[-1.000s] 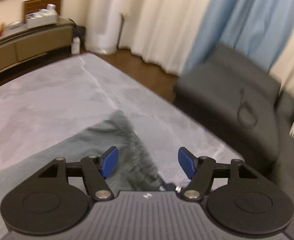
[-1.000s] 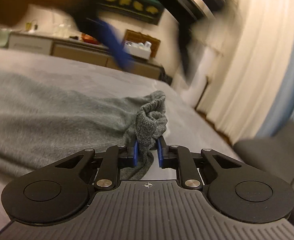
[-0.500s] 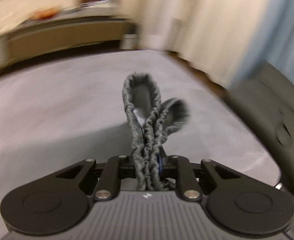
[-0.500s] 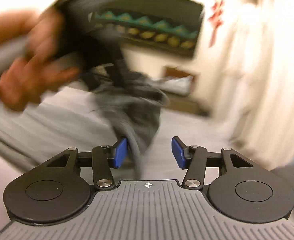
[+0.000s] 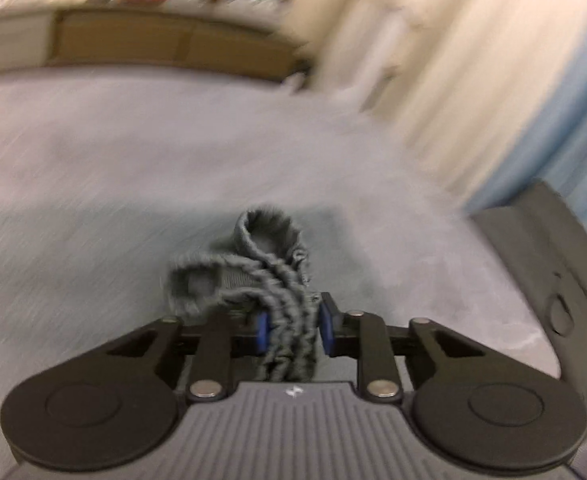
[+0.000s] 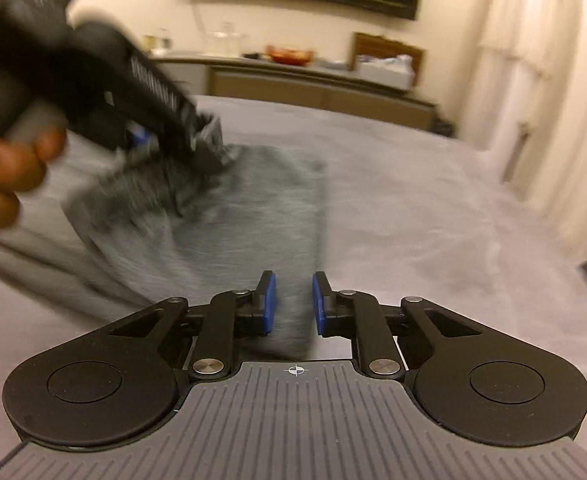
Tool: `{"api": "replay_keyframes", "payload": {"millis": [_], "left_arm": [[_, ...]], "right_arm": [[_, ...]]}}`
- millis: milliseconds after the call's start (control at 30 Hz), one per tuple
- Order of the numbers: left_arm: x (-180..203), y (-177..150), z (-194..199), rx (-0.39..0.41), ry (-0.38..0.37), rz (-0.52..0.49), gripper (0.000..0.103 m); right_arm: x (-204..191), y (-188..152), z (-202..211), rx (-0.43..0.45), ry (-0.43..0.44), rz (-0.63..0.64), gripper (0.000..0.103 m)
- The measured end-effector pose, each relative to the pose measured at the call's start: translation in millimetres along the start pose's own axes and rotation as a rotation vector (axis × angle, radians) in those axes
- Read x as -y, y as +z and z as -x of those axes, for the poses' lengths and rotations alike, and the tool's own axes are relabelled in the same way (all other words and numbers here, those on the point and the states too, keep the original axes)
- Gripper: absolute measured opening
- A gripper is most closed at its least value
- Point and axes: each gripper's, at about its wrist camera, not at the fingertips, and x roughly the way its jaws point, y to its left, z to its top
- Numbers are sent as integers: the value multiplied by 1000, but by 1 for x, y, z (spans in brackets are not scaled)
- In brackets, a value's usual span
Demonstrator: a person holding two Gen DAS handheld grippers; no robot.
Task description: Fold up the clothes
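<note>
Right tongs (image 6: 293,304) closing, blue pads a narrow gap apart; the grey knit garment (image 6: 253,232) is lying behind that gap, but I'm not seeing the pads pressing on cloth, so I'm reading them as empty.

Left tongs (image 5: 291,328) clamped on a bunched, ribbed edge of the same garment; several cord-like folds are running up between the pads and looping out just beyond them. In the right wrist view, those left tongs (image 6: 165,136) are sitting far left, a hand (image 6: 1,168) gripping the handle, cloth trailing down from them to the bed (image 6: 453,216).

The rest of the garment is spreading flat over the grey bed cover, running from the left tongs toward my right tongs.

Handling, as I'm judging it: soft, light, floppy knit; it is sagging and stretching rather than holding shape, and fuzzy enough not to slip. I'm favouring hems, cuffs or corners, one per tong, well apart.

Far off: a low sideboard (image 6: 317,88), pale curtains (image 5: 453,60), everything blurred.
</note>
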Motion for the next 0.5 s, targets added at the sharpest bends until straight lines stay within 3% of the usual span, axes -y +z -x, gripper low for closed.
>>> {"api": "replay_keyframes", "payload": {"millis": [133, 200, 267, 300, 367, 433, 500], "left_arm": [[-25, -13, 0, -36, 107, 92, 25], [-38, -23, 7, -38, 129, 143, 34], [-47, -31, 12, -28, 149, 187, 54], [-48, -30, 11, -24, 173, 187, 54], [-40, -24, 10, -23, 259, 153, 41], [-31, -23, 17, -11, 305, 139, 42], [-23, -23, 25, 1, 347, 127, 44]], "right_arm": [[11, -1, -3, 8, 11, -49, 24], [9, 2, 2, 48, 33, -43, 33], [5, 5, 6, 92, 61, -30, 37], [4, 6, 6, 100, 82, -27, 37], [1, 5, -3, 76, 114, -26, 32], [1, -2, -14, -10, 107, -41, 30], [11, -3, -18, -29, 115, -86, 31]]}}
